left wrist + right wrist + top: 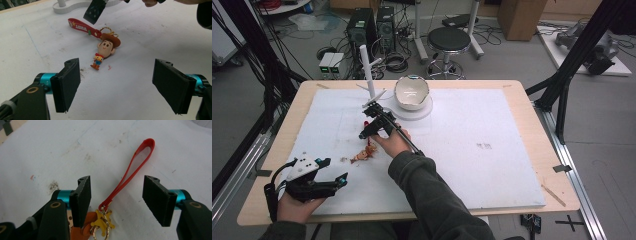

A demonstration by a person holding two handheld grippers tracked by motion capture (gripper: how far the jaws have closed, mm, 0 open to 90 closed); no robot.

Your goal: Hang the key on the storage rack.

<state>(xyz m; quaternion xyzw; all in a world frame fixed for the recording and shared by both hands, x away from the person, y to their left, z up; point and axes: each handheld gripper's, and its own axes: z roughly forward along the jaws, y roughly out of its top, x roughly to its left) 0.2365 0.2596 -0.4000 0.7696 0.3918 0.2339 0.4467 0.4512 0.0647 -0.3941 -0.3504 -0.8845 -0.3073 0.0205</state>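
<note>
Left hand-held gripper [334, 176], jaws apart, near keychain [105, 48] (cowboy figure); right hand-held gripper [116, 200], jaws apart, straddling keychain's red strap [135, 162]

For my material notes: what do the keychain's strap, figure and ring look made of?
Red strap: likely matte rubbery plastic, a thin flat loop. Cowboy figure: probably moulded plastic, smooth with a slight sheen. Ring: seemingly gold-toned metal, shiny. Both grippers are open.
</note>
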